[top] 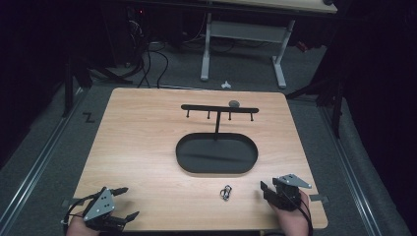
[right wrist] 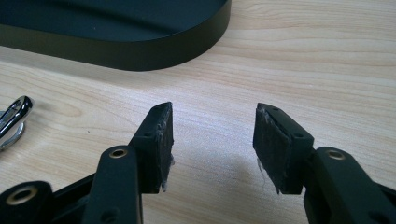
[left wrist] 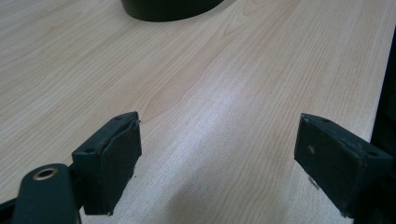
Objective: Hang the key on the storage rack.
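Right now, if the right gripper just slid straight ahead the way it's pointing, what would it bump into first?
Probably the black oval tray. The right gripper is open with bare table between it and the tray's wall. The metal clip lies off to its left, likely missed.

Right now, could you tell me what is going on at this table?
A person holds the left gripper and the right gripper low at the near edge of the wooden table, both open and empty. A small metal clip lies beside the right gripper, in front of the black hook stand.

Left tool (left wrist: 217, 154) gapes over bare table (left wrist: 224, 70) — black tray (left wrist: 168, 9) beyond.
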Demonstrator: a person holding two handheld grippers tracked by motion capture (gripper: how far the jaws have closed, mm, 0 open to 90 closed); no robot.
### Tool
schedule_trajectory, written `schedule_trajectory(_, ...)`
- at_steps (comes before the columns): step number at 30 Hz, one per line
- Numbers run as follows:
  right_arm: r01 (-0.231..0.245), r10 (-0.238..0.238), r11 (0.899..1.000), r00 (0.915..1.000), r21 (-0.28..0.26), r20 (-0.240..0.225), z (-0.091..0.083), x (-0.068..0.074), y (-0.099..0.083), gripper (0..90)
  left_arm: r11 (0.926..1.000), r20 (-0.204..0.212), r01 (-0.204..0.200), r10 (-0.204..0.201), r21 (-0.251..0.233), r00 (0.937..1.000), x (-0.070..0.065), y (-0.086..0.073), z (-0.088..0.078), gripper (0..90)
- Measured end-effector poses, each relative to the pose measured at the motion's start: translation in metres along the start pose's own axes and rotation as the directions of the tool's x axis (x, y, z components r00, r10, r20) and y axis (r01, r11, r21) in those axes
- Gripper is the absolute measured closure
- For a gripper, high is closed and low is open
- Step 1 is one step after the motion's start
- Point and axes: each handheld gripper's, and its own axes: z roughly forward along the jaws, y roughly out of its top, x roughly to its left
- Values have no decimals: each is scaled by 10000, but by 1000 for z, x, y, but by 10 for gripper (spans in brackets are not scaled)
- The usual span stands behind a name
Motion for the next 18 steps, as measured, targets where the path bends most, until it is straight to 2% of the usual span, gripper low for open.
schedule_trajectory(7, 86, -86, 10000, 10000, 23, 28, -1, -1, -2, 472, 10000, 27, -66, 66, -19, 10000, 0, 2, 2, 154)
schedule_trajectory(18, -115, 114, 9998, 9999, 145, 48, 0, -2, -4, 462, 10000, 111, -86, 86, -17, 9999, 0, 3, 5, 154)
